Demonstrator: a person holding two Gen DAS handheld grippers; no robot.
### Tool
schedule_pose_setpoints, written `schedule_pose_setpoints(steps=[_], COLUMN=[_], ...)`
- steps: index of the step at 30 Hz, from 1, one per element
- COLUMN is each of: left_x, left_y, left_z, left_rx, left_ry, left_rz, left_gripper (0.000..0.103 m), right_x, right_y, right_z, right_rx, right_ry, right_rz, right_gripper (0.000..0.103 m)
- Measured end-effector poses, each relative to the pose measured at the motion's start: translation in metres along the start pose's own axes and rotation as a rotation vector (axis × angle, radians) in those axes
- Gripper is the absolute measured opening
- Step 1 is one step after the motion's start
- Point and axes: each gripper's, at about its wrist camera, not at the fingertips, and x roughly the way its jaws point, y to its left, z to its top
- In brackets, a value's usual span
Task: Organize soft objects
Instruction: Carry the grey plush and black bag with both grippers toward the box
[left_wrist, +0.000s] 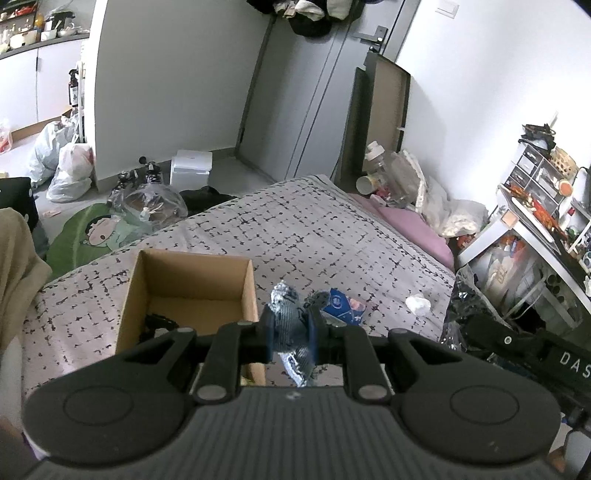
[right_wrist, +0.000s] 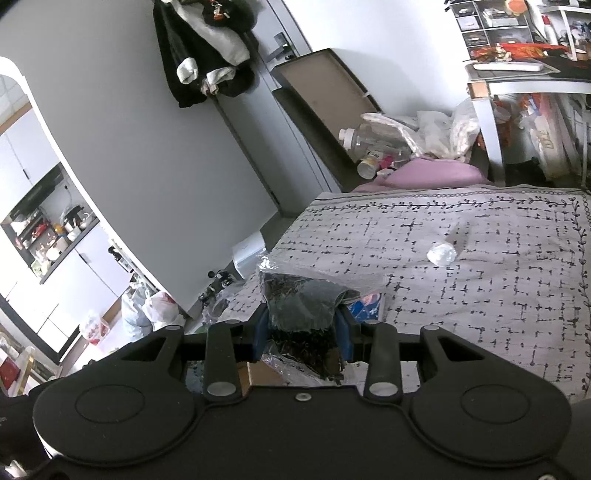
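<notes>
My left gripper (left_wrist: 290, 334) is shut on a blue-grey denim cloth (left_wrist: 291, 325), held just right of an open cardboard box (left_wrist: 184, 295) on the patterned bedspread (left_wrist: 314, 236). A dark item lies in the box's bottom. My right gripper (right_wrist: 301, 332) is shut on a clear plastic bag of dark fabric (right_wrist: 301, 306), above the bedspread (right_wrist: 480, 295). A blue packet (left_wrist: 345, 304) lies on the bed just beyond the cloth, and shows as the blue packet (right_wrist: 367, 304) in the right wrist view. A crumpled white wad (left_wrist: 418, 304) lies further right, the same white wad (right_wrist: 441, 253) in the right wrist view.
A pink pillow (left_wrist: 417, 229) and heaped bags sit at the bed's far right. A cluttered desk (left_wrist: 546, 229) stands right of the bed. Plastic bags (left_wrist: 70, 166), a white box (left_wrist: 191, 168) and a green mat (left_wrist: 92, 236) lie on the floor beyond.
</notes>
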Motion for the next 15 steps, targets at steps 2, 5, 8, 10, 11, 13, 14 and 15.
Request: schedule_pose_setpoints(steps=[2,5,8,10,11,13,14,15], left_x=[0.001,0.002,0.004,0.006,0.007,0.009,0.009,0.010], left_y=[0.006,0.015,0.023,0.029,0.033,0.039,0.043,0.046], left_z=[0.001,0.003,0.004,0.005,0.006,0.007,0.008,0.009], left_rx=[-0.006,-0.014,-0.022,-0.026,-0.028,-0.035,-0.035,-0.035], left_ry=[0.000,0.001,0.002,0.002,0.003,0.005,0.004,0.003], left_rz=[0.003,0.007,0.013,0.015,0.014,0.014,0.015,0.016], left_gripper=[0.016,0.016,0.016,0.016,0.016,0.016,0.016,0.016], right_x=[0.003,0.007,0.013,0.017,0.019,0.024,0.026,0.028], right_y=[0.005,0.012,0.018,0.023,0.025,0.028,0.030,0.032], right_z=[-0.001,-0.004,-0.008,-0.010,-0.011,-0.014,-0.015,-0.016], right_rx=[-0.004,-0.011,-0.018,-0.025,-0.029,-0.032,-0.033,-0.035], right_ry=[0.002,0.009,0.019,0.024,0.027,0.033,0.036,0.038], right_rz=[0.003,0.007,0.007,0.006,0.005,0.001,-0.001,-0.004], right_gripper=[0.037,0.037,0.037,0.037,0.037,0.037,0.037,0.037])
